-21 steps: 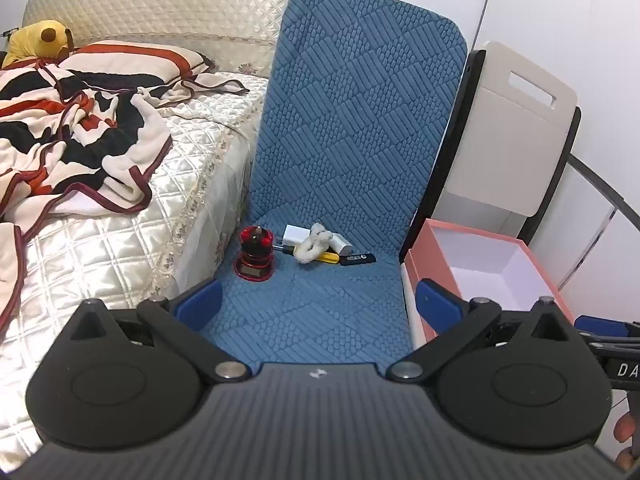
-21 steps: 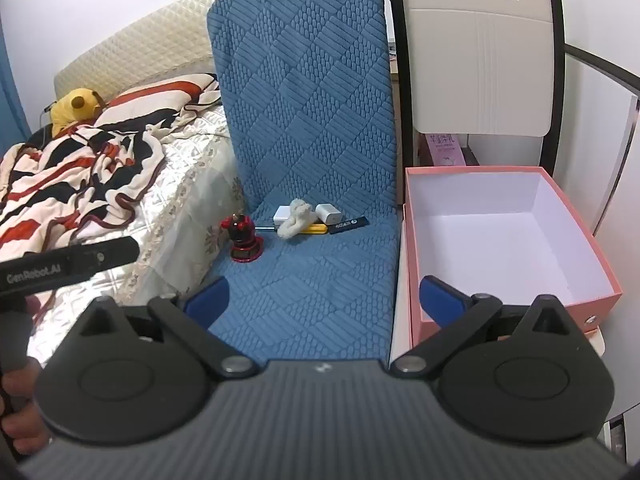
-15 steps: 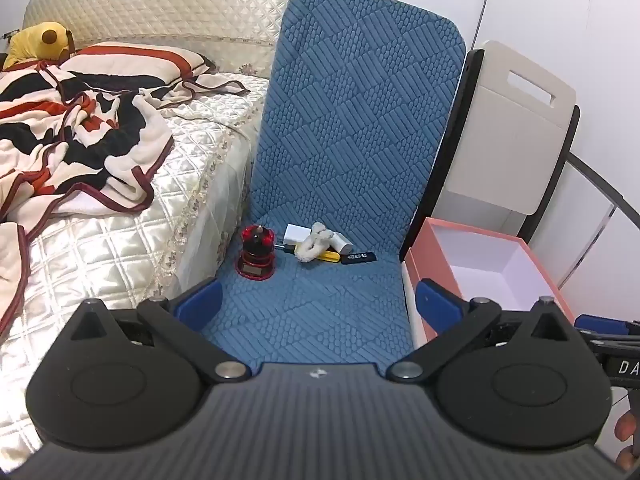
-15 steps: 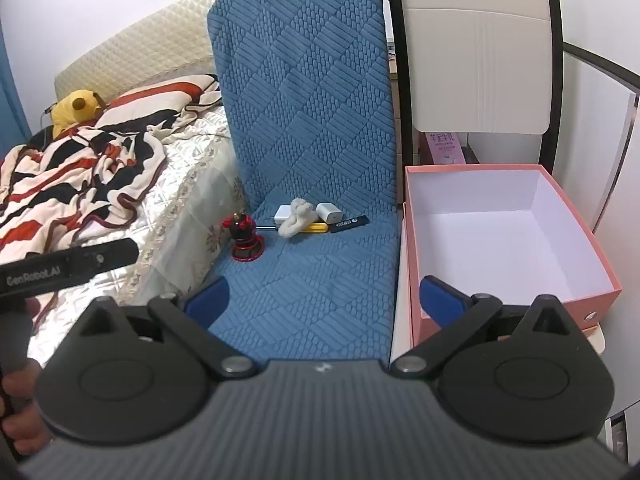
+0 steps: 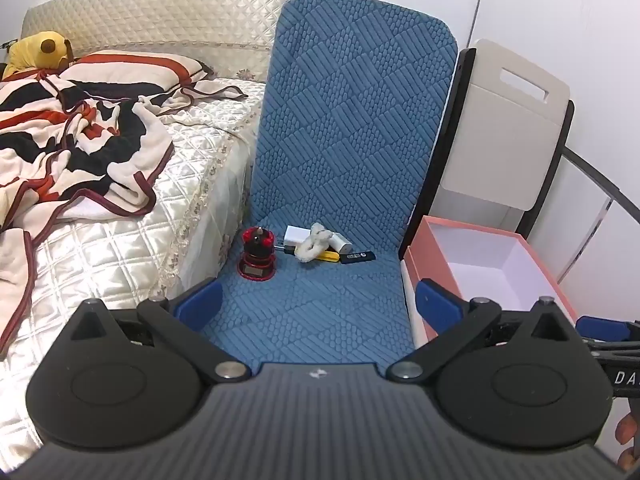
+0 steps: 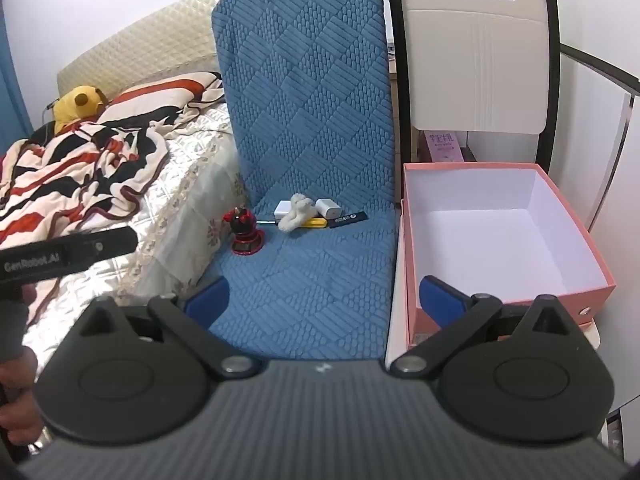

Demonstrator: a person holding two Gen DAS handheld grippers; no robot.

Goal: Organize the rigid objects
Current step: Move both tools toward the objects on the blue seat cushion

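Nothing shifted: both tongs (image 5: 316, 300) (image 6: 324, 294) gape released above quilted blue cushion (image 5: 320, 312).

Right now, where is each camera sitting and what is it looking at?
Left wrist: sits on the left gripper, jaws open, looking down at the blue quilted chair mat; fingertips show at the right edge.
Right wrist: sits on the right gripper, jaws open, facing the empty pink cardboard box; the left hand shows.
Shared: the mat, the box, the red-and-black figurine.

"GenRobot.AI" on the left gripper (image 6: 68, 256) body, "DA" cut off on the right gripper (image 5: 624, 378) body
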